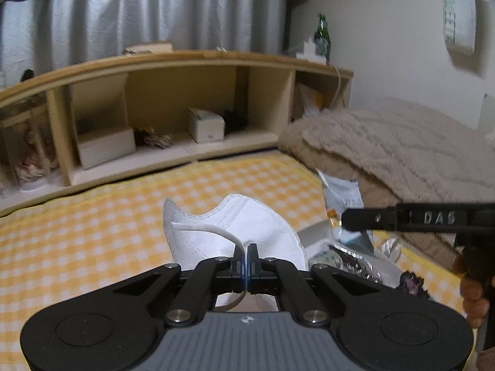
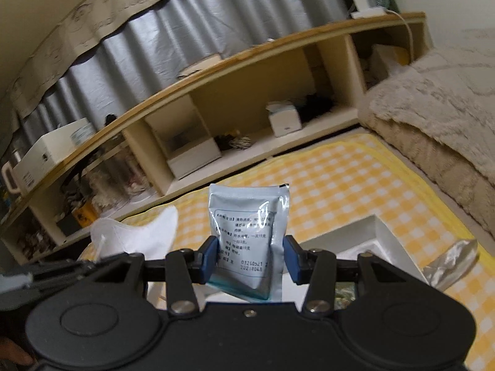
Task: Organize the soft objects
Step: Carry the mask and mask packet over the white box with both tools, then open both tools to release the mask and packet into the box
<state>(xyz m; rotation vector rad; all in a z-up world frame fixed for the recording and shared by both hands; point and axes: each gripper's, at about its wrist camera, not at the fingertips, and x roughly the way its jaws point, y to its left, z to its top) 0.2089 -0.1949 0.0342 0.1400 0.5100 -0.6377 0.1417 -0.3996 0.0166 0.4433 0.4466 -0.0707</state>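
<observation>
A white folded face mask [image 1: 235, 232] hangs over the yellow checked sheet [image 1: 92, 225], and my left gripper [image 1: 246, 255] is shut on its ear strap. In the right wrist view the same mask [image 2: 136, 238] shows at the lower left. My right gripper [image 2: 249, 256] is shut on a pale blue sachet [image 2: 247, 235] with printed text, held upright between the blue pads [image 2: 208, 255]. The right gripper's black finger [image 1: 417, 218] reaches in from the right edge of the left wrist view, with the sachet [image 1: 340, 191] at its tip.
A white tray [image 2: 377, 232] lies on the sheet below my right gripper, with foil packets [image 1: 355, 259] and a clear wrapper [image 2: 451, 259] around it. A beige fluffy blanket [image 1: 402, 148] is piled at the right. A wooden headboard shelf [image 1: 185, 61] with boxes runs along the back.
</observation>
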